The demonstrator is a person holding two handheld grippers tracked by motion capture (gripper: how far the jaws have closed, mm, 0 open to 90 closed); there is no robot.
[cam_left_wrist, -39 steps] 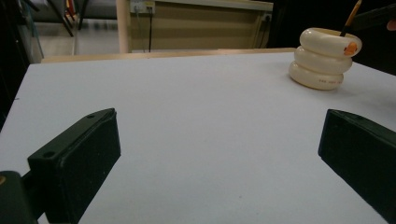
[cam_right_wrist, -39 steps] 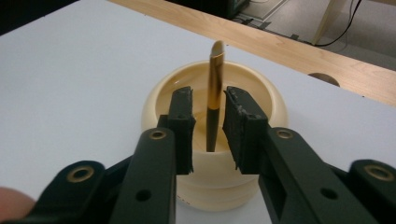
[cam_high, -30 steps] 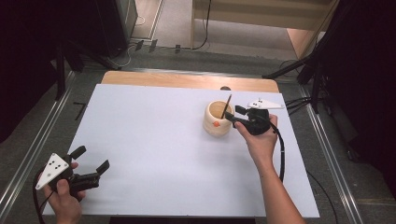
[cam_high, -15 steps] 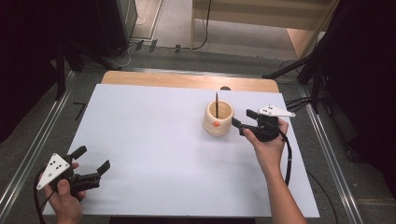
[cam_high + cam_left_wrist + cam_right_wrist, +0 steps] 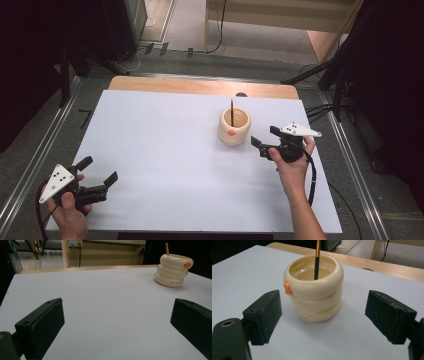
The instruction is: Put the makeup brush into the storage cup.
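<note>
A cream ringed holder (image 5: 233,127) with a small orange knob stands on the white table sheet (image 5: 175,150), right of centre. A thin dark stick with an orange-brown upper part (image 5: 232,111) stands upright inside it. In the right gripper view the holder (image 5: 314,287) sits just ahead of the jaws, the stick (image 5: 317,260) leaning on its far inner wall. My right gripper (image 5: 266,141) is open, empty, a short way right of the holder. My left gripper (image 5: 98,170) rests open and empty near the front left corner; its view shows the holder (image 5: 174,270) far off at upper right.
A wooden strip (image 5: 200,86) borders the table's far edge. Metal rails (image 5: 355,165) run along both sides. Dark stands and cables (image 5: 325,75) crowd the floor at the back and right. Bare white sheet lies between the two grippers.
The right gripper let go of the stick, which now stands in the holder, and drew back to the right and toward the person with jaws open. The left gripper stayed put.
</note>
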